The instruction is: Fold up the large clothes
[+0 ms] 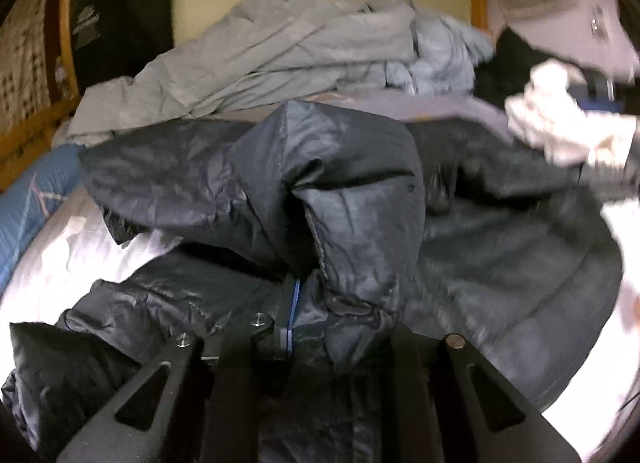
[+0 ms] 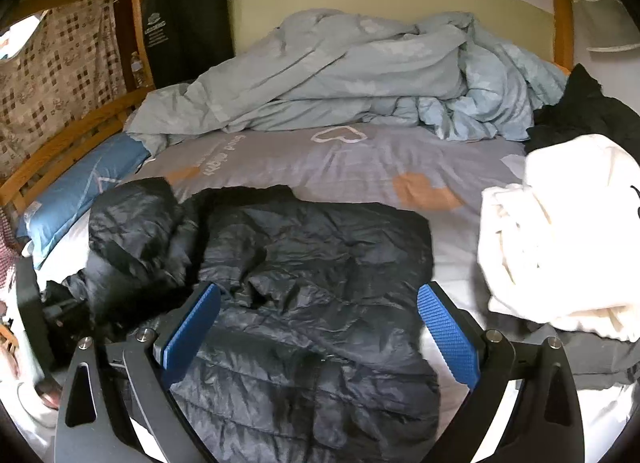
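one dark quilted puffer jacket (image 2: 304, 283) lies along the grey bedsheet (image 2: 360, 167), its sleeve pinched in the narrowed left gripper (image 1: 296, 327) at the jacket's left, while the right gripper (image 2: 320, 335) hovers wide and empty above its middle.

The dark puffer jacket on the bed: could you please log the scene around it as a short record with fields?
garment: dark puffer jacket, spread on the bed, one part bunched up
left gripper: shut on a fold of the jacket
right gripper: open, jaws wide above the jacket, holding nothing
surface: grey sheet with heart prints
behind: crumpled light blue duvet
to the right: cream garment
left edge: blue pillow
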Motion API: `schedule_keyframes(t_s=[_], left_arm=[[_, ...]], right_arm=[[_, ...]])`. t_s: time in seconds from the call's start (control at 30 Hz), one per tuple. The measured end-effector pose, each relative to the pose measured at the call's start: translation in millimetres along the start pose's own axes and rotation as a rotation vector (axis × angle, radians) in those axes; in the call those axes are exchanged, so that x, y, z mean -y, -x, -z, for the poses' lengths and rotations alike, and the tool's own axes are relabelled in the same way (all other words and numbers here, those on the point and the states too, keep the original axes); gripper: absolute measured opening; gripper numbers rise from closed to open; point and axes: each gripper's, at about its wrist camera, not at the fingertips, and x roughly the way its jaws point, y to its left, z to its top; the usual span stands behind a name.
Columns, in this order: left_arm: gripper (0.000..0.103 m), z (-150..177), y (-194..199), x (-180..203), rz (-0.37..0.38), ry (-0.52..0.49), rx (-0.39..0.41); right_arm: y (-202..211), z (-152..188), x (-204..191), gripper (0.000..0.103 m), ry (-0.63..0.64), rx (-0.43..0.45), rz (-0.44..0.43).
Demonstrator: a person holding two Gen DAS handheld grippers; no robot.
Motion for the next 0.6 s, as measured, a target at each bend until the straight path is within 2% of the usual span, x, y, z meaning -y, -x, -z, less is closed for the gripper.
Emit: schedule_keyframes(t_s=[0.17, 0.23, 0.37, 0.53, 0.6], left_arm=[[0.015, 14, -8, -1, -0.006, -0.016, 0.009], [0.015, 16, -9, -2, 0.003, -0.012, 0.005], [0.015, 17, -15, -2, 0.006, -0.012, -0.023], [0.015, 17, -27, 8, -0.026, -0.053, -0.078], [0.015, 18, -29, 11, -0.039, -0.07, -0.088]], right_arm=[[-15, -15, -42, 0.1, 0.053, -0.021, -0.113], [-26, -30, -70, 0.1, 0.091, -0.045, -0.191], [-53, -64, -125, 0.1, 0.089, -0.121, -0.329], [-89, -89, -223, 0.1, 0.239, -0.189, -0.317], [-107, -86, -268, 0.1, 0.355, -0.233, -0.217]])
